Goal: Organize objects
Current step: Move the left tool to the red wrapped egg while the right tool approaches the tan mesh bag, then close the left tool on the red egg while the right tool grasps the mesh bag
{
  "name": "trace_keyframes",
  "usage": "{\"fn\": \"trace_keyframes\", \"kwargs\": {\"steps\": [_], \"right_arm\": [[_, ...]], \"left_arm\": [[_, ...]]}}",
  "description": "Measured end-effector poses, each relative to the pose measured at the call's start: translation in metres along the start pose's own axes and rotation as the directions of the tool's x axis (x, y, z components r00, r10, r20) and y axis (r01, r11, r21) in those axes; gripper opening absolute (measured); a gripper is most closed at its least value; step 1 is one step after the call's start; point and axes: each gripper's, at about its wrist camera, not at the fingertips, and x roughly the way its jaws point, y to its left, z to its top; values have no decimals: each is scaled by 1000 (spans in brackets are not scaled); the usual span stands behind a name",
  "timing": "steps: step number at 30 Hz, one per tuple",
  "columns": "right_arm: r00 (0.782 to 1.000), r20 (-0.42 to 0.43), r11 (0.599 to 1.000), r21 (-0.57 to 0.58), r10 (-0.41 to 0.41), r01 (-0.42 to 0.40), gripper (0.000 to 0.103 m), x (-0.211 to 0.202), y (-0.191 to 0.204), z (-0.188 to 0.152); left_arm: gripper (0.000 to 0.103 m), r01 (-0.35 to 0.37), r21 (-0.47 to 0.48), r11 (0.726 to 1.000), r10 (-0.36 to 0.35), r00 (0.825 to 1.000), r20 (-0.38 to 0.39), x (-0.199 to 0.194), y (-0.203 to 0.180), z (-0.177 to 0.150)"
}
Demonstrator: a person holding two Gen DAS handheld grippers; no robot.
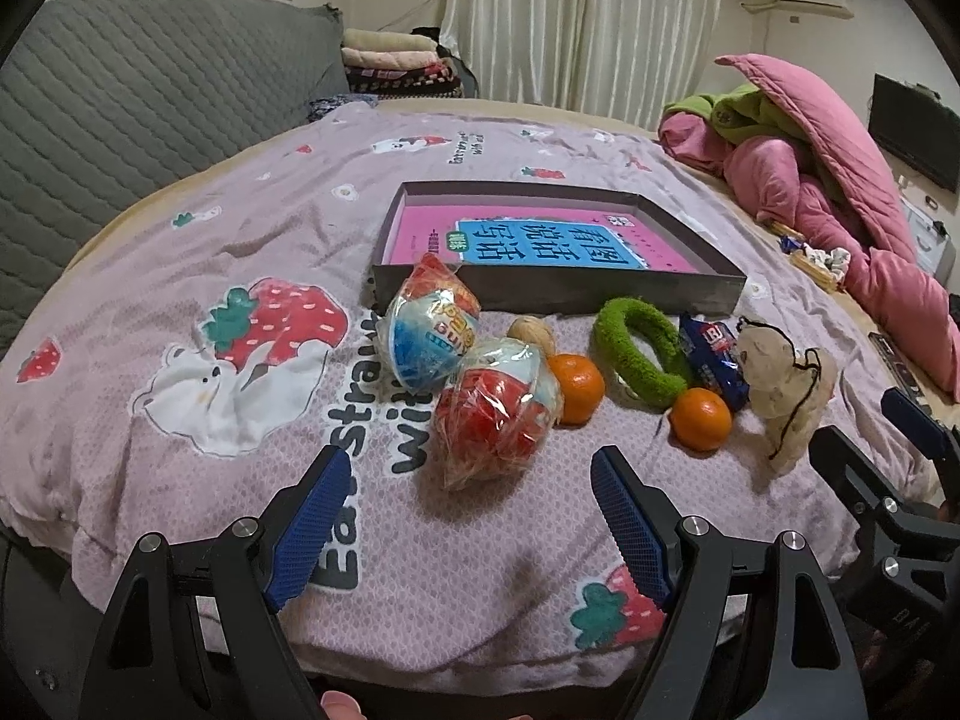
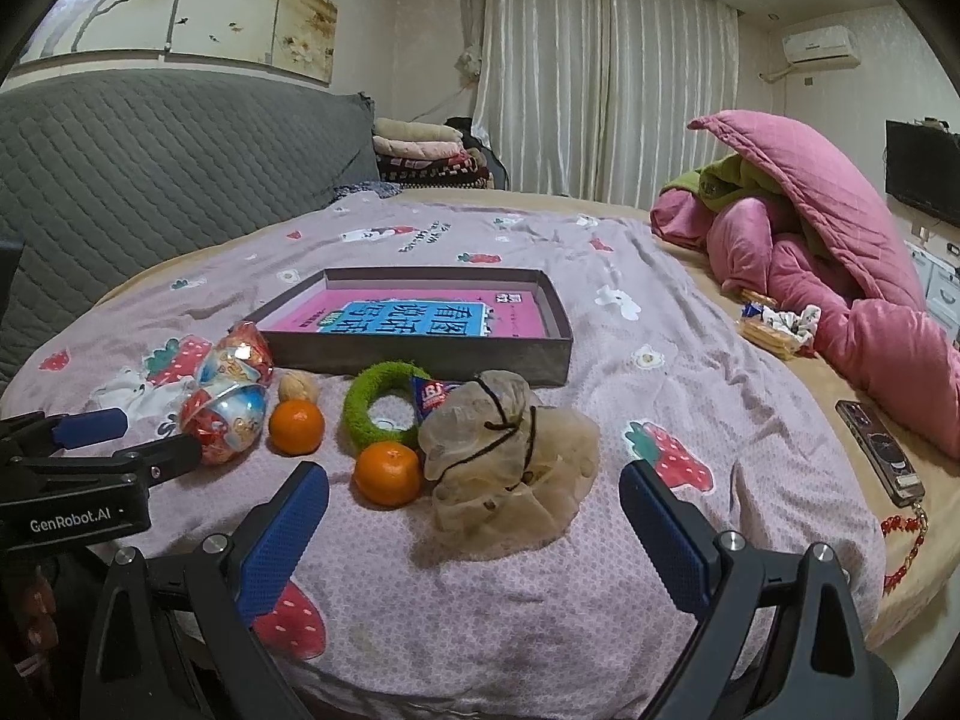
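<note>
On the strawberry-print bedspread a shallow dark box [image 1: 552, 294] [image 2: 420, 354] holds a pink and blue book [image 1: 540, 240]. In front of it lie two wrapped toy eggs [image 1: 492, 414] [image 2: 231, 414], a walnut [image 1: 531, 333] [image 2: 298, 387], two oranges [image 1: 701, 418] [image 2: 387, 473], a green fuzzy ring [image 1: 636, 351] [image 2: 378, 408], a blue snack packet [image 1: 714, 354] and a beige mesh pouch [image 1: 786, 390] [image 2: 510, 456]. My left gripper [image 1: 471, 474] is open, just short of the nearer egg. My right gripper [image 2: 474, 492] is open before the pouch.
A grey quilted headboard [image 1: 150, 90] runs along the left. Pink and green bedding [image 2: 810, 240] is heaped at the right, with a phone [image 2: 879, 450] and red charm near the bed's edge. Curtains hang behind. Bare bedspread lies left of the eggs.
</note>
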Motion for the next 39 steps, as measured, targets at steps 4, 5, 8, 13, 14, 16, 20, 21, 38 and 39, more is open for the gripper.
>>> {"fn": "trace_keyframes", "kwargs": {"steps": [4,5,8,13,14,16,20,21,38,39], "right_arm": [[1000,-14,1000,11,-7,7,98,6,-6,-1],[1000,-17,1000,14,-7,7,98,7,-8,-1],[1000,-26,1000,22,-8,8,98,12,-12,-1],[999,-38,999,32,-12,14,98,20,-19,2],[999,-41,999,36,-13,14,98,21,-20,2],[998,-54,999,42,-12,14,98,25,-21,2],[997,-81,999,47,-11,15,98,36,-23,3],[996,-85,999,46,-14,17,98,38,-23,4],[968,-244,993,109,59,-33,67,83,-36,-1],[965,-250,991,124,73,-42,64,85,-38,-1]], "left_arm": [[83,-4,-5,1000,4,1000,-4,8,2,1],[83,-5,-6,1000,4,1000,-6,10,2,1],[83,-3,-8,1000,3,1000,-18,18,2,3],[83,12,-19,1000,-13,999,-32,29,2,4],[83,18,-24,1000,-19,999,-36,31,3,4],[83,29,-30,999,-30,999,-41,35,2,5],[83,27,-34,999,-29,999,-44,42,1,7],[83,27,-34,999,-29,999,-46,44,1,8],[79,43,-35,998,-45,996,-72,66,-1,9],[74,45,-36,998,-47,996,-70,65,-1,9]]}}
